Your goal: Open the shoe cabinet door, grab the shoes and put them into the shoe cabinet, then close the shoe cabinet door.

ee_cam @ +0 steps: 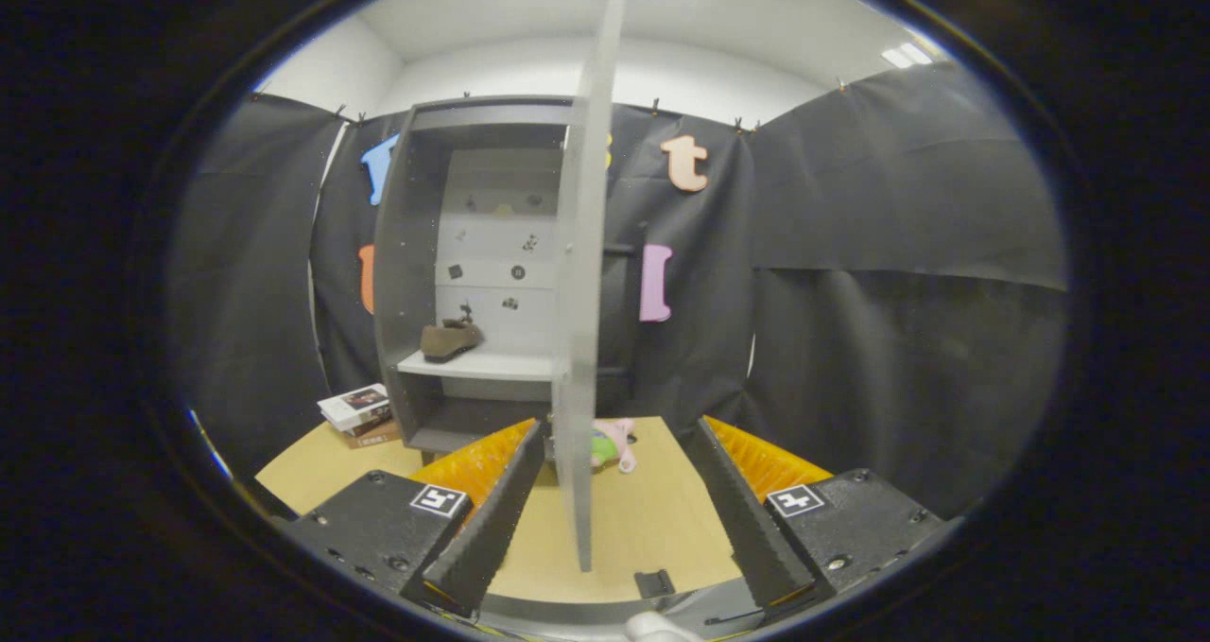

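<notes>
Cabinet door (584,283) swung open, edge-on right down the middle of the frame, sitting between the spread fingers of the gripper (614,519), which holds nothing. Shoe cabinet (416,273) left of center has one brown shoe (448,339) on its shelf. Books (357,413) stacked lower left of it, and a pink toy (614,442) peeks out behind the door on the table (643,519).

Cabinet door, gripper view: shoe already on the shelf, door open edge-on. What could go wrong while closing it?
1. The gripper is open with the door edge between its fingers, not pressed; a push may slip off.
2. The shoe sits near the shelf front, so the door could catch it.
3. The plush toy lies near the door's foot and may be swept.
</notes>
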`<state>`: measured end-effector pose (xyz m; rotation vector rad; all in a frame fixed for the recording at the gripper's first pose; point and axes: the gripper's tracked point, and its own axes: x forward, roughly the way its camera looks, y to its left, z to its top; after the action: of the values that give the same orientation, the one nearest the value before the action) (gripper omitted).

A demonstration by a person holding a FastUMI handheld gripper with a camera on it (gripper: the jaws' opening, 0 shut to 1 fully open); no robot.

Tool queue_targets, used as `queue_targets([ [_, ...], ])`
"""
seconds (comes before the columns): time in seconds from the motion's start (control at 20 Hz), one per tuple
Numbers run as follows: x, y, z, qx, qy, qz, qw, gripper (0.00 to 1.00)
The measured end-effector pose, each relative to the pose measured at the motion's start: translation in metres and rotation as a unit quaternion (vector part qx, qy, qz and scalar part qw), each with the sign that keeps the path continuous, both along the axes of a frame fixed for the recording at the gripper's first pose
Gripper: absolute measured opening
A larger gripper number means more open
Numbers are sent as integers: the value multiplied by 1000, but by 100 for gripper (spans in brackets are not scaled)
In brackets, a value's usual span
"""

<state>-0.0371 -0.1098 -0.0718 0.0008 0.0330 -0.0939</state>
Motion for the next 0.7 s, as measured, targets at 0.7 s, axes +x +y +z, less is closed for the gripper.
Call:
queue_targets([
  [0.7,130,184,-253,52,175,86,979,100],
])
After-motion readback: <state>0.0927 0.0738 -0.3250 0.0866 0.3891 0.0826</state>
